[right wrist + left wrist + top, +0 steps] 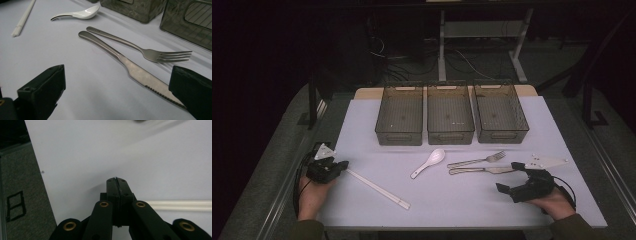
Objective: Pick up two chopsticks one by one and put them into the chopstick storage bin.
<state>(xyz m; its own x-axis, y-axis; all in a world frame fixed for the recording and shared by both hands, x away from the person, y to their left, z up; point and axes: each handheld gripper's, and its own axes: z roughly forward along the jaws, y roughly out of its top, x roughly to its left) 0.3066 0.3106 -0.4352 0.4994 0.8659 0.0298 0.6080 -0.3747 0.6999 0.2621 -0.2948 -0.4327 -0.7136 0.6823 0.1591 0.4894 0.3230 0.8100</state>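
Along the far side of the white table mat, three smoky translucent plastic bins stand side by side, nothing visible inside. Nearer, the right gripper lies low in the person's hand, jaws spread wide beside the serrated tip of the steel table knife, which lies against the steel fork. At the mat's left edge the left gripper is clenched on nothing, beside the white chopsticks.

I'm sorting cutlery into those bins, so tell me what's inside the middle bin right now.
The middle bin looks empty in the high view: only its ribbed floor shows, with a few small pale specks. Its near wall hides the front strip of the floor, so anything lying flat there can't be ruled out.
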